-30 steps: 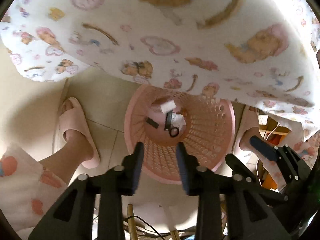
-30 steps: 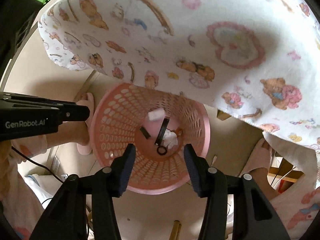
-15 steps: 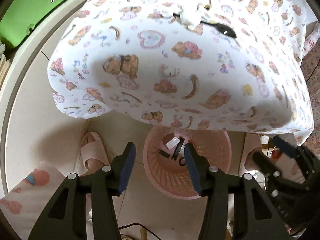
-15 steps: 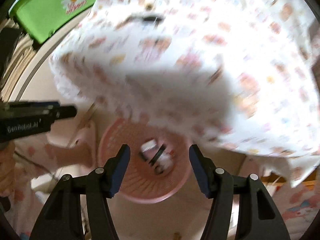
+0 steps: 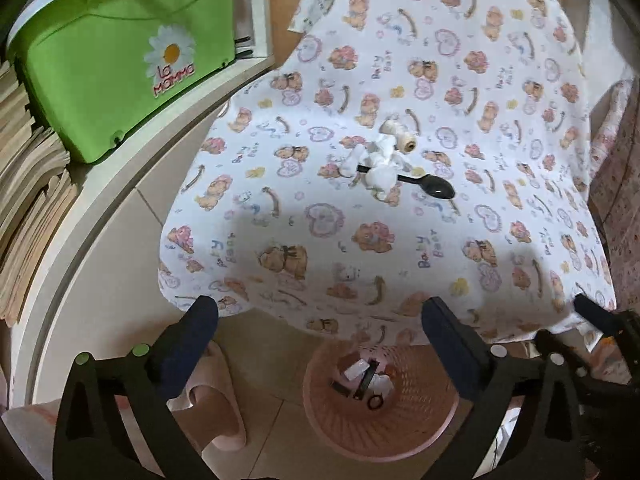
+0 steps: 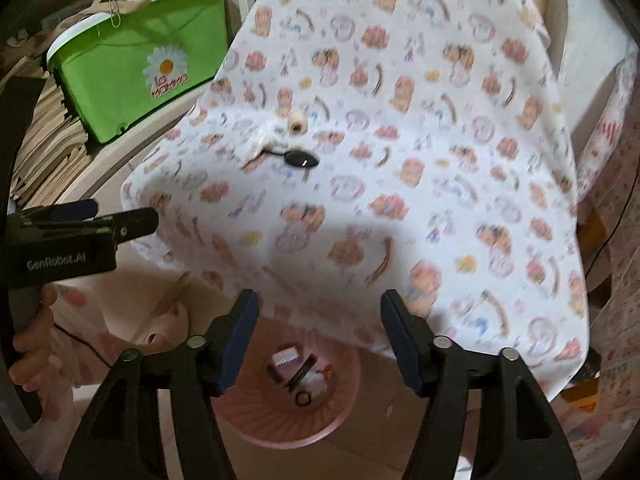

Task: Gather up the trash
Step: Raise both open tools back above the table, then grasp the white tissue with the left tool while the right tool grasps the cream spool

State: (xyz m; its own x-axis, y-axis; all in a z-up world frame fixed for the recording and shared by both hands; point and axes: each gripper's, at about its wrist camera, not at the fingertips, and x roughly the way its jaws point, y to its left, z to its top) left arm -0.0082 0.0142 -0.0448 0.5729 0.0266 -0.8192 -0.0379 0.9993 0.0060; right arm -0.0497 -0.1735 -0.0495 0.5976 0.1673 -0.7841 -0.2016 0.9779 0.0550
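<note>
A pink plastic basket [image 5: 404,436] stands on the floor under the table edge, holding white paper scraps and black bits; it also shows in the right wrist view [image 6: 256,420]. On the bear-print tablecloth [image 5: 400,240] lie a crumpled white tissue [image 5: 380,160], a black plastic spoon [image 5: 434,188] and a small thread spool [image 5: 402,138]; the spoon [image 6: 300,158] and spool [image 6: 297,123] show in the right wrist view too. My left gripper [image 5: 320,344] is open and empty above the basket. My right gripper [image 6: 320,332] is open and empty, raised near the table edge.
A green bin [image 5: 116,76] sits on a white shelf [image 5: 120,184] at the left beside stacked papers [image 5: 28,200]. A foot in a pink slipper [image 5: 216,400] stands left of the basket. The left gripper's body [image 6: 72,240] shows in the right wrist view.
Both grippers rose from just above the basket to table height and opened wider. The table top with tissue, spoon and spool came into view.
</note>
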